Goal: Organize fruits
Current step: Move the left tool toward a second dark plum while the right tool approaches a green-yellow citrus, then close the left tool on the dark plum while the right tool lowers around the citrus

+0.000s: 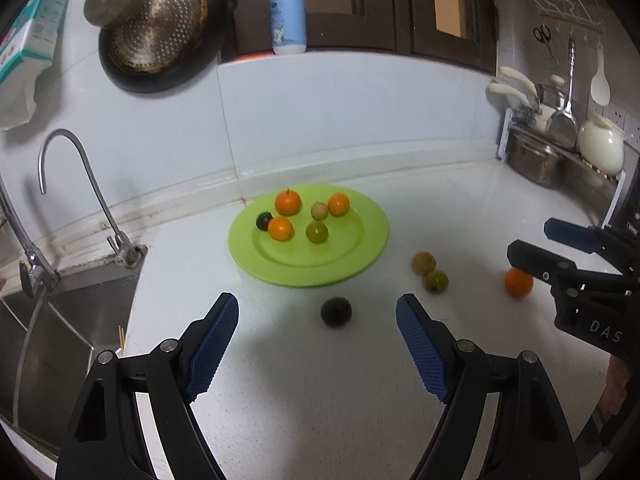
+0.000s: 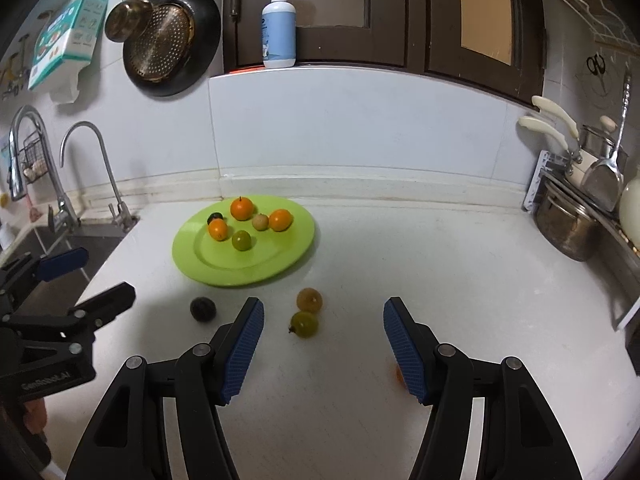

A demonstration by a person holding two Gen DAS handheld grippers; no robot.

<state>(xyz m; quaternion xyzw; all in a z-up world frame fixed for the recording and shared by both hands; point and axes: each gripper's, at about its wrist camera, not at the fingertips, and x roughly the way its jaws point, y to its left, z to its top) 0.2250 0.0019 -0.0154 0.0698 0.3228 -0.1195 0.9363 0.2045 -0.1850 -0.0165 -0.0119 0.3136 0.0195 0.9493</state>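
Note:
A green plate [image 1: 360, 256] [image 2: 288, 256] on the white counter holds several small fruits: oranges, a pale one, a green one and a dark one. Loose on the counter lie a dark fruit [image 1: 336, 311] [image 2: 203, 308], a brownish fruit [image 1: 423, 263] [image 2: 309, 300], a green fruit [image 1: 435, 281] [image 2: 305, 324] and an orange [image 1: 519, 282], mostly hidden behind the right finger in the right wrist view [image 2: 399, 376]. My left gripper [image 1: 316, 316] is open, with the dark fruit between its fingertips. My right gripper [image 2: 323, 322] [image 1: 528, 242] is open and empty near the green fruit.
A sink [image 1: 44, 320] with a tap [image 1: 72, 184] lies at the left. Pots and utensils [image 1: 560, 140] stand at the right back corner. A soap bottle [image 1: 288, 16] stands on the ledge; pans [image 1: 156, 32] hang on the wall.

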